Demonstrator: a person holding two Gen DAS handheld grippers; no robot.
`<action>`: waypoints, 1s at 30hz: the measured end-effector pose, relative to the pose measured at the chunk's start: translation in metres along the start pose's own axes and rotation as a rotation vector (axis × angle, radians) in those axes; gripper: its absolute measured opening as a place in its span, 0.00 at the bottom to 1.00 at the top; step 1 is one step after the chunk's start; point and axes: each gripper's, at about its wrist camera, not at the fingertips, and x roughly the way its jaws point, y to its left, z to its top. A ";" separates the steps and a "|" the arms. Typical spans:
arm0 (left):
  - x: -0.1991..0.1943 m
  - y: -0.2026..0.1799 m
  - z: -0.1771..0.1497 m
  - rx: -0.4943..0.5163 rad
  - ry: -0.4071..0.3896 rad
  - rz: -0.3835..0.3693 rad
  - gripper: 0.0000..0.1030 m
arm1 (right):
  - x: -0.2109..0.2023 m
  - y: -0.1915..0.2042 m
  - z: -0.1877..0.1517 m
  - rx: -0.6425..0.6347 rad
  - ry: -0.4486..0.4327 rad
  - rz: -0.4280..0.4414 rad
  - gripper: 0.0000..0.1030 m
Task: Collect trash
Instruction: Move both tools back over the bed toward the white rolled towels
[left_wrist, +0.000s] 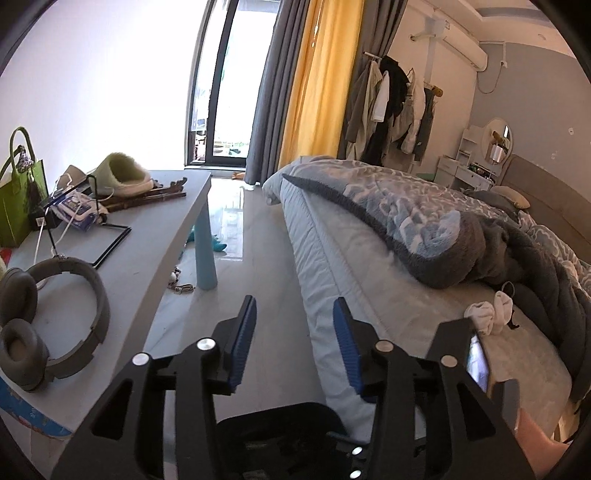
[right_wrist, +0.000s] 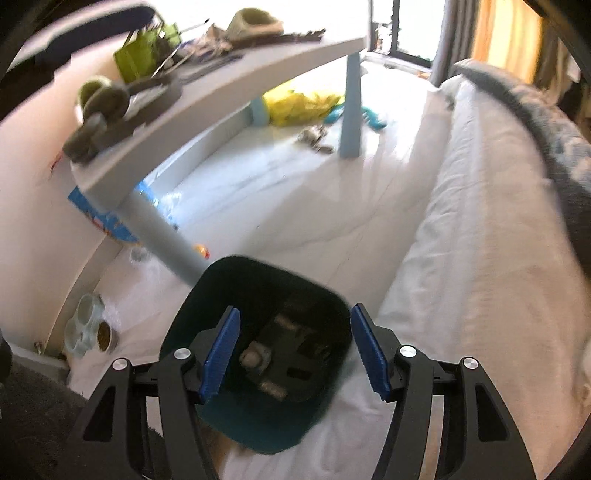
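A dark teal trash bin (right_wrist: 314, 291) stands on the pale floor beside the bed, with several dark and grey scraps lying in its bottom (right_wrist: 258, 358). My right gripper (right_wrist: 295, 336) is open and empty, hovering right above the bin's mouth. My left gripper (left_wrist: 293, 325) is open and empty, held over the floor gap between the table and the mattress edge. The bin's dark rim (left_wrist: 280, 413) shows below it. A yellow plastic bag (right_wrist: 299, 101) and small scraps (right_wrist: 314, 138) lie on the floor under the table.
A grey table (left_wrist: 147, 236) at the left carries headphones (left_wrist: 48, 321), a green bag (left_wrist: 18, 210), a slipper (left_wrist: 122, 173) and cables. The bed (left_wrist: 388, 295) with a blue-grey blanket (left_wrist: 424, 218) fills the right. Pet bowls (right_wrist: 88, 325) sit on the floor at the left.
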 end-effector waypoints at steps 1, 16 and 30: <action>0.002 -0.006 0.001 0.000 -0.001 -0.005 0.47 | -0.005 -0.006 0.000 0.008 -0.015 -0.005 0.56; 0.018 -0.057 0.007 0.005 -0.017 -0.051 0.64 | -0.075 -0.080 -0.022 0.104 -0.185 -0.126 0.55; 0.050 -0.104 0.000 0.024 0.023 -0.128 0.73 | -0.136 -0.166 -0.053 0.247 -0.300 -0.274 0.64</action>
